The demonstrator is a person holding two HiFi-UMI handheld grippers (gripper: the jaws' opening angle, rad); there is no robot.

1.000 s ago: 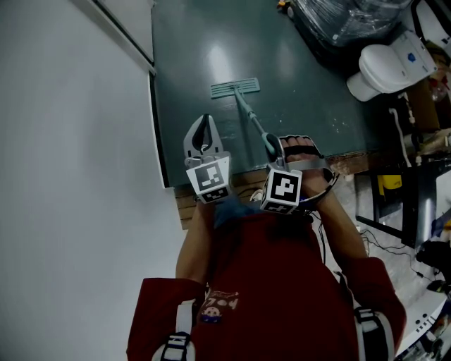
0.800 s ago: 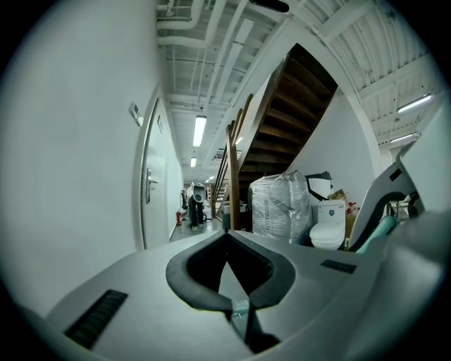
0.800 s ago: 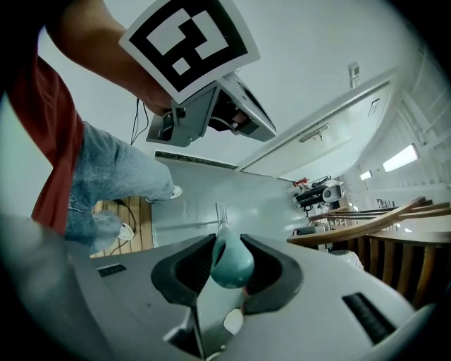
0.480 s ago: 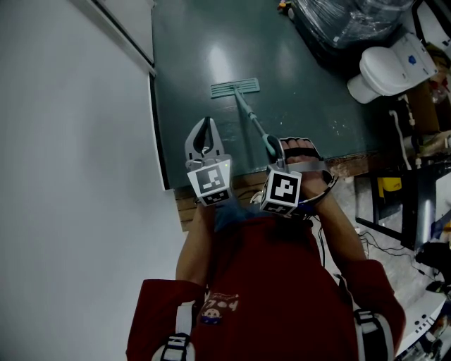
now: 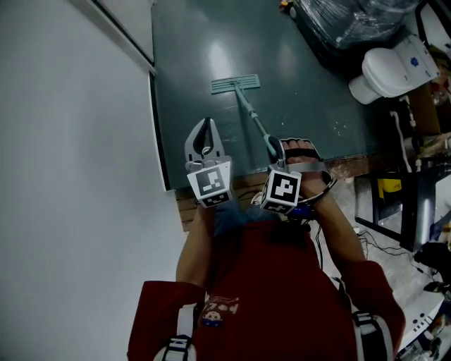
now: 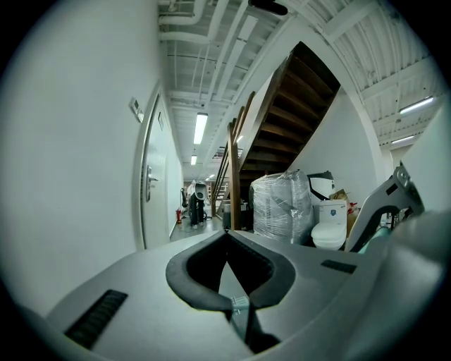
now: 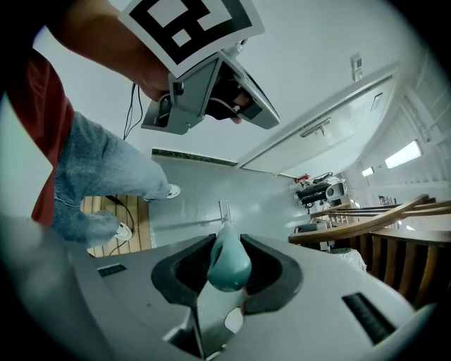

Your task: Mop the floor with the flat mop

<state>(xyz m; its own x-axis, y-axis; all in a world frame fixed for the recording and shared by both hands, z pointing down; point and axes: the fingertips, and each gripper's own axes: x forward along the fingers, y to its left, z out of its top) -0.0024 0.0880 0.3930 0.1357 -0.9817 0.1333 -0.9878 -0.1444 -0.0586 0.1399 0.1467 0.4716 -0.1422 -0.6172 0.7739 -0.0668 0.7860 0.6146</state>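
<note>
The flat mop lies on the dark green floor (image 5: pixel 310 92), its pale teal head (image 5: pixel 235 85) flat and away from me. Its pole (image 5: pixel 252 118) slants back to my right gripper (image 5: pixel 275 146). In the right gripper view the rounded teal handle end (image 7: pixel 229 262) sits clamped between the dark pads, with the mop head (image 7: pixel 224 209) small on the floor beyond, so the right gripper (image 7: pixel 227 243) is shut on it. My left gripper (image 5: pixel 205 123) hovers just left of the pole, apart from it, jaws closed on nothing. In its own view the left gripper (image 6: pixel 227 235) shows its tips meeting.
A white wall (image 5: pixel 70 141) with a door (image 6: pixel 151 176) runs along the left. A white toilet (image 5: pixel 394 67) and a plastic-wrapped stack (image 5: pixel 352 17) stand at the far right, near stairs (image 6: pixel 282 134). Wooden boards (image 5: pixel 243 185) lie under the person's feet; cables (image 5: pixel 380 243) trail at right.
</note>
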